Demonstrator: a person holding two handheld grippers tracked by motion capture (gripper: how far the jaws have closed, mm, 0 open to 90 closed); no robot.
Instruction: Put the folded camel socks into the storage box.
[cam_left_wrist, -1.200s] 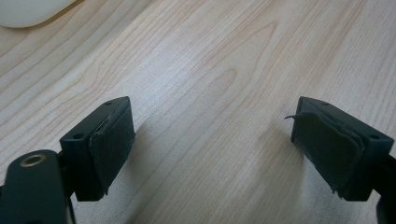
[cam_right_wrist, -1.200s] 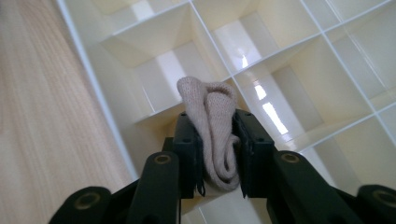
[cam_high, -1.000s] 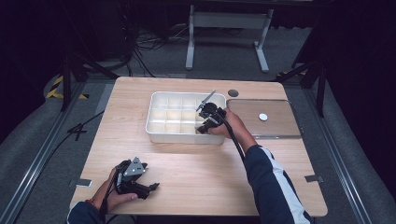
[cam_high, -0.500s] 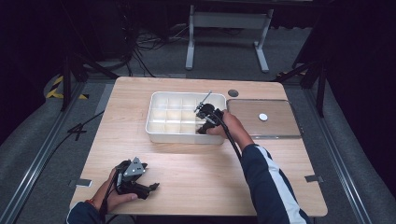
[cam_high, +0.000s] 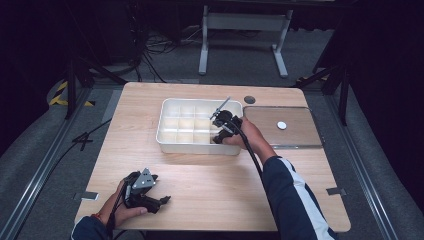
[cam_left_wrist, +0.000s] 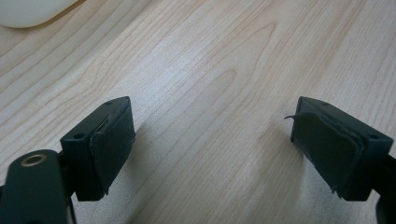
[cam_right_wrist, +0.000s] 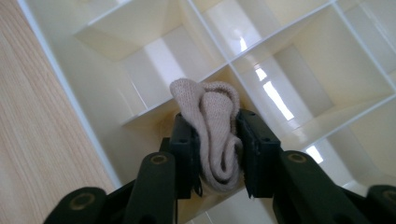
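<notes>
Right gripper (cam_right_wrist: 218, 154) jaws clamped on folded beige knit cloth (cam_right_wrist: 212, 123) | over white plastic compartment tray (cam_high: 167, 131), unreleased | left gripper (cam_left_wrist: 212, 149) jaws spread, idle.

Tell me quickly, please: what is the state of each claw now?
Left claw: open, holding nothing, above the wooden table.
Right claw: closed on a beige folded cloth, over the white divided tray.

- The right gripper (cam_right_wrist: 218, 144) pinched a folded beige cloth (cam_right_wrist: 212, 135) between its jaws.
- It hung over a white divided tray (cam_right_wrist: 140, 60).
- The tabletop (cam_right_wrist: 32, 121) lay beside the tray.
</notes>
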